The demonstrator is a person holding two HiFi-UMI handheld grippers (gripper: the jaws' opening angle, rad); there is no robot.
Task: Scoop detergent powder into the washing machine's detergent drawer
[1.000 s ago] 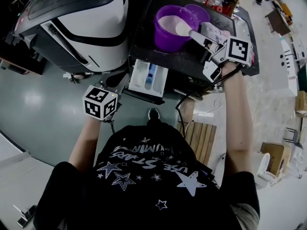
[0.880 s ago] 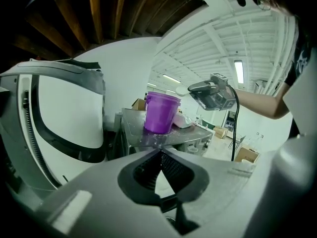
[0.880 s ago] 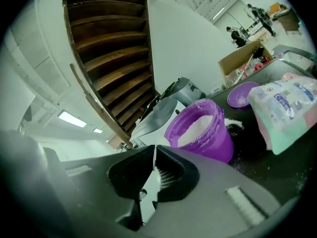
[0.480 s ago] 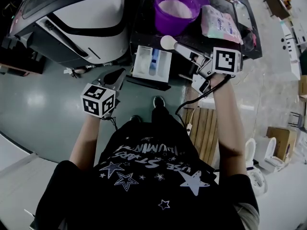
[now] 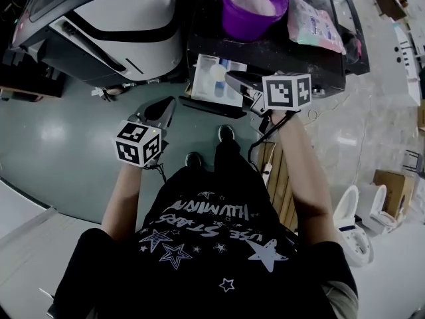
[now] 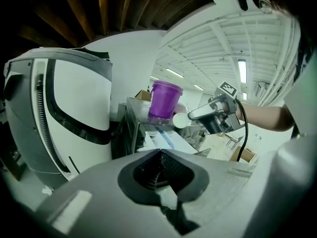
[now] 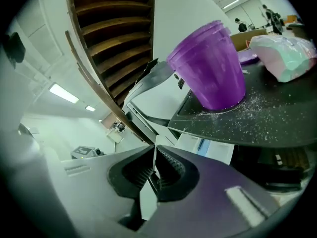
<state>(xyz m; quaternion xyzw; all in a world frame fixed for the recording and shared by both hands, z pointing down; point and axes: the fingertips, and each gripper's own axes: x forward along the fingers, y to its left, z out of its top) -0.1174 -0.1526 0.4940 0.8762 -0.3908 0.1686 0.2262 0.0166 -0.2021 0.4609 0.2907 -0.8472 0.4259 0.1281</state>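
Note:
The washing machine (image 5: 106, 25) stands at the upper left with its detergent drawer (image 5: 206, 88) pulled out. My right gripper (image 5: 234, 80) is shut on the handle of a white scoop (image 5: 218, 72), whose bowl hangs over the drawer. Seen in the right gripper view, the handle (image 7: 153, 163) sits edge-on between the jaws of the right gripper (image 7: 155, 148). A purple tub (image 5: 255, 5) of powder stands on the black table (image 5: 312, 62). My left gripper (image 5: 167, 105) hovers shut and empty left of the drawer. The left gripper view shows the scoop (image 6: 180, 120) above the drawer (image 6: 166, 140).
A pastel detergent bag (image 5: 316, 24) lies right of the tub, and spilled powder (image 7: 247, 118) dots the black tabletop. A wooden pallet (image 5: 282, 191) lies on the grey floor by the person's feet. A black cable (image 5: 255, 145) trails from the right gripper.
My right gripper has carried the scoop from the purple tub down and left to above the drawer. The left gripper has hardly moved.

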